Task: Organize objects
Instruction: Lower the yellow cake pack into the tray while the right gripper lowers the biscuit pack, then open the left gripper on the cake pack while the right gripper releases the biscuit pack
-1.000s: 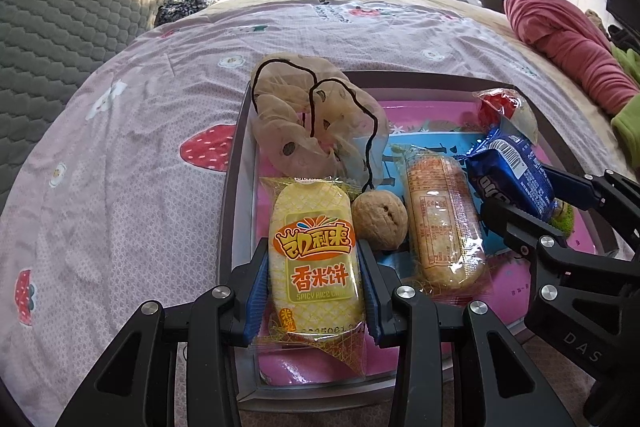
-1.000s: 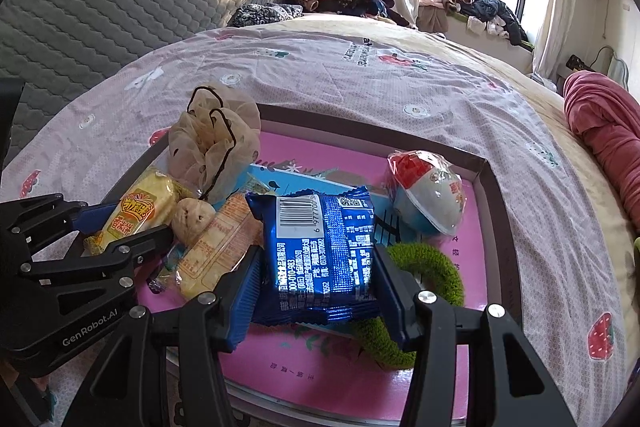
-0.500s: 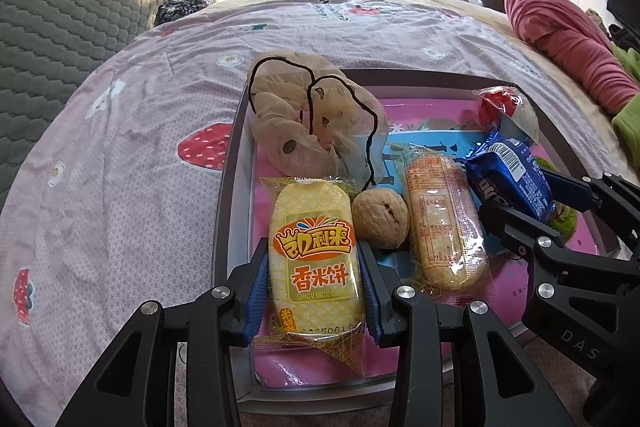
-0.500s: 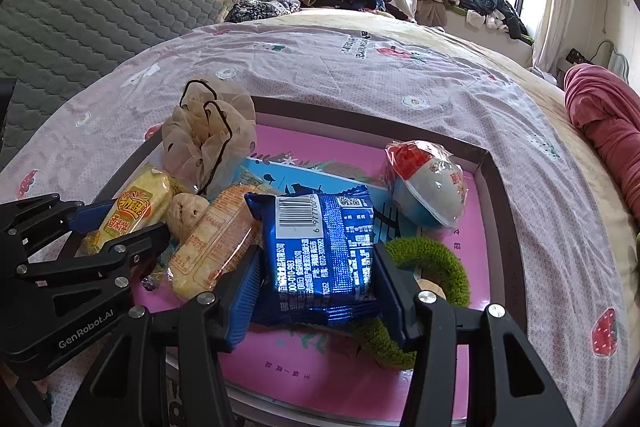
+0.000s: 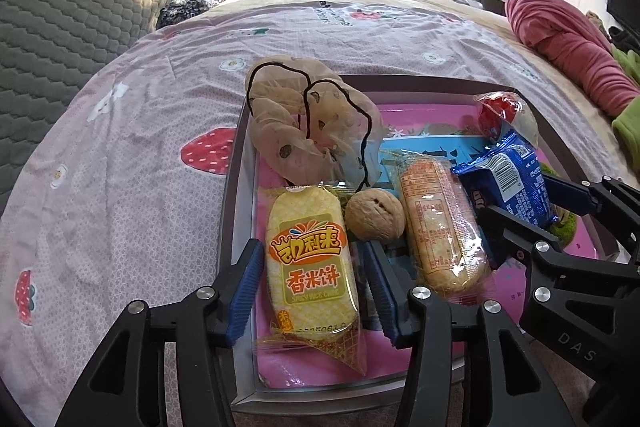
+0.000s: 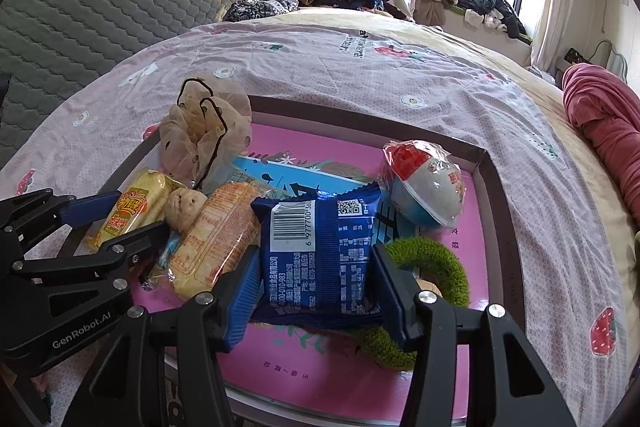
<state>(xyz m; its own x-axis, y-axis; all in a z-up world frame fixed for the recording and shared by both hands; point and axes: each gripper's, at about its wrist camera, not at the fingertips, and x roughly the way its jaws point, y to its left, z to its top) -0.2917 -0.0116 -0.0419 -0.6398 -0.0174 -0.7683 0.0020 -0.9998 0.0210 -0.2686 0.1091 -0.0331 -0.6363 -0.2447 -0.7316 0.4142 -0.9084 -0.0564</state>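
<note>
A grey-rimmed tray (image 5: 236, 163) with a pink floor lies on the bed. My left gripper (image 5: 316, 287) is shut on a yellow rice cracker pack (image 5: 310, 259) at the tray's near left. My right gripper (image 6: 316, 291) is shut on a blue snack pack (image 6: 320, 251) held over the tray; this pack also shows in the left wrist view (image 5: 508, 183). Between them lie a walnut (image 5: 374, 213) and an orange cracker pack (image 5: 440, 223). A beige scrunchie (image 5: 308, 123) sits at the tray's far left. A green scrunchie (image 6: 436, 267) lies under the blue pack.
A wrapped red-and-white egg-shaped toy (image 6: 424, 187) sits at the tray's far right. The tray (image 6: 504, 227) rests on a pink strawberry-print sheet (image 5: 120, 155). A grey quilted headboard (image 5: 72, 11) is at left, a rolled pink blanket (image 5: 568, 43) at right, clothes piled by the window.
Both grippers and their packs have held nearly still; the tray and its contents have drifted slightly in view. No grip has changed.
</note>
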